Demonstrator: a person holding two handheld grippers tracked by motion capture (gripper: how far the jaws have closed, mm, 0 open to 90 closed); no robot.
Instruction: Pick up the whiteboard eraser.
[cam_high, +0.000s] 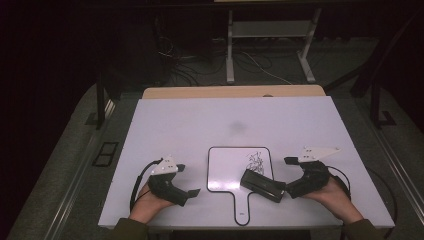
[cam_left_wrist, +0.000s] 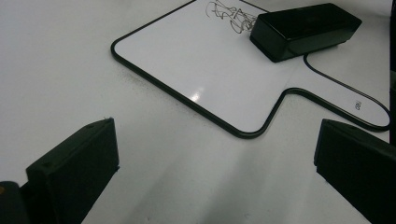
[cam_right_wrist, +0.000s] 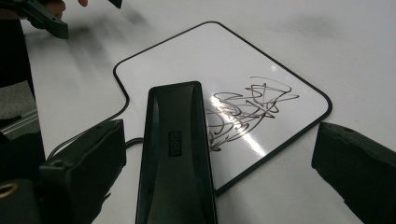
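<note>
1. The eraser (cam_right_wrist: 176, 154) runs off the bottom edge in the right gripper view.
2. Small print on the whiteboard's handle (cam_left_wrist: 357, 105) is too small to read.
3. The eraser's embossed label is illegible.
4. The scribble (cam_left_wrist: 231, 16) is cut off at the top edge.

The left claw (cam_high: 188, 180) has a black body topped by a pale grey three-cornered plate with small dark screw dots, and a black cable loops from its rear. The right claw (cam_high: 287, 175) is built alike: black housing, pale plate on top, black cable curving behind. In the gripper views the jaws are chunky matte black blocks with squared ends, and one left jaw shows small screw holes on its upper face. Both wrists end in dark olive-green sleeves (cam_high: 131, 229).
</note>
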